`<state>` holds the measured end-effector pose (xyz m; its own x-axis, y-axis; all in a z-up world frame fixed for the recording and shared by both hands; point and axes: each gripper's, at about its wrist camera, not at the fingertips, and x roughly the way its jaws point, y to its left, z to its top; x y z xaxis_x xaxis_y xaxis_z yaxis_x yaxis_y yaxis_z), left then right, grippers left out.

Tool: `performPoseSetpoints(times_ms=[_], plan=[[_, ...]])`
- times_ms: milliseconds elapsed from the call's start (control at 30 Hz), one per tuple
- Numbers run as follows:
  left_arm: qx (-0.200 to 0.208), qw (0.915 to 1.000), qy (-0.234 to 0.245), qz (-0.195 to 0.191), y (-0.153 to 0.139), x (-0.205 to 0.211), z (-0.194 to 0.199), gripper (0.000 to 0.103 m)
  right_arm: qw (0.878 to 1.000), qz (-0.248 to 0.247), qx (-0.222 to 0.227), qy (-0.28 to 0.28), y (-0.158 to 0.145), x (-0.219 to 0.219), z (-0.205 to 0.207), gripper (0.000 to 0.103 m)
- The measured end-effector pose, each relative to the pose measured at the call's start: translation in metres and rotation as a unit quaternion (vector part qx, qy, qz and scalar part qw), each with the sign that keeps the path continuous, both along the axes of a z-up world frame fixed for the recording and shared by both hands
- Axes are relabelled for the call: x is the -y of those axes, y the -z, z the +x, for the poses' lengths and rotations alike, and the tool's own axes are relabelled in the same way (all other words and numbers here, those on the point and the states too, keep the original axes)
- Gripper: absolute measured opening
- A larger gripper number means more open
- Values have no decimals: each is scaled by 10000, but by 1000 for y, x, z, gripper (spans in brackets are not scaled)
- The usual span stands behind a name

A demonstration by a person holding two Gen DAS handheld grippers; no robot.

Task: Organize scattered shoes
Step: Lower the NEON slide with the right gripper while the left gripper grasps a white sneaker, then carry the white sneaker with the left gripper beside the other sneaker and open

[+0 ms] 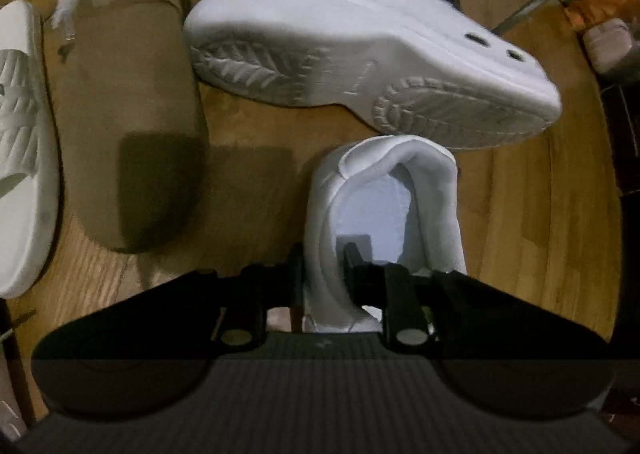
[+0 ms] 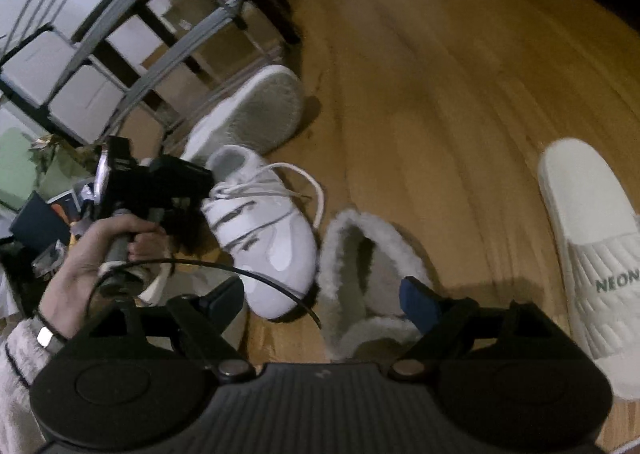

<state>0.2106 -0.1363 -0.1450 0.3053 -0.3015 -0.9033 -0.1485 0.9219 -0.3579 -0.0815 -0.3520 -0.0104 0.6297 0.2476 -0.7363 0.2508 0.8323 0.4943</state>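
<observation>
Shoes lie scattered on the wooden floor (image 2: 420,73) beside a metal rack (image 2: 132,53), and we count four kinds. Our left tool (image 1: 322,266) points steeply down at a white lace-up sneaker (image 1: 384,193), with its jaws drawn close together and pinching the padded collar: one finger (image 1: 296,274) sits outside the collar wall and the other inside the shoe's opening. From the right wrist view we see the same sneaker (image 2: 268,234) lying on the floor with its laces loose, and the left hand (image 2: 88,254) wrapped around the handle of that tool, a black cable looping from it. Just beyond the sneaker a white clog (image 1: 360,53) lies tipped on its side, tread showing, its far edge close against the rack's lower rails. To the left in the left wrist view sits a tan fur-lined slipper (image 1: 128,125), and past it a white slide sandal (image 1: 24,141) at the frame's edge. Our right tool (image 2: 326,300) hangs above the slipper (image 2: 360,278) with its jaws spread wide and nothing between the pads; the fleecy opening shows between its fingers. The slide sandal (image 2: 600,262), with lettering on its strap, lies to the right of that tool, well apart from the sneaker.
</observation>
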Motion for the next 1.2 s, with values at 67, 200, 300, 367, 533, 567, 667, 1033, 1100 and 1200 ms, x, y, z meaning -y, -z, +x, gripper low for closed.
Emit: performPoseSetpoints(times_ms=[67, 200, 300, 367, 533, 567, 667, 1033, 1100, 1200], plan=[[23, 9999, -60, -159, 0, -2, -3, 18, 9999, 1, -15, 99, 1, 5, -2, 86], [95, 9953, 5, -959, 2, -10, -8, 18, 9998, -1, -15, 215, 2, 8, 2, 86], [116, 9875, 76, -1569, 4, -14, -16, 18, 9997, 22, -40, 246, 6, 7, 5, 86], [207, 9856, 148, -1672, 3, -12, -23, 18, 9996, 48, -47, 268, 7, 6, 6, 86], [14, 9757, -95, -2190, 5, -14, -33, 19, 9998, -27, -42, 209, 7, -2, 11, 86], [-82, 9735, -171, -2280, 6, -15, -36, 19, 9998, -55, -45, 191, 6, -4, 12, 86], [-185, 9682, -332, -2474, 8, -18, -38, 20, 9999, -61, -43, 151, 5, -9, 14, 86], [-103, 9247, -1228, -3603, 3, -46, -51, 20, 9994, -296, -65, -142, -8, -34, 26, 86], [-90, 9195, -1264, -3720, -4, -58, -52, 21, 9994, -306, 16, -180, -14, -39, 30, 87], [-118, 9145, -1233, -3851, -12, -72, -52, 21, 9988, -303, 209, -313, -20, -49, 36, 87]])
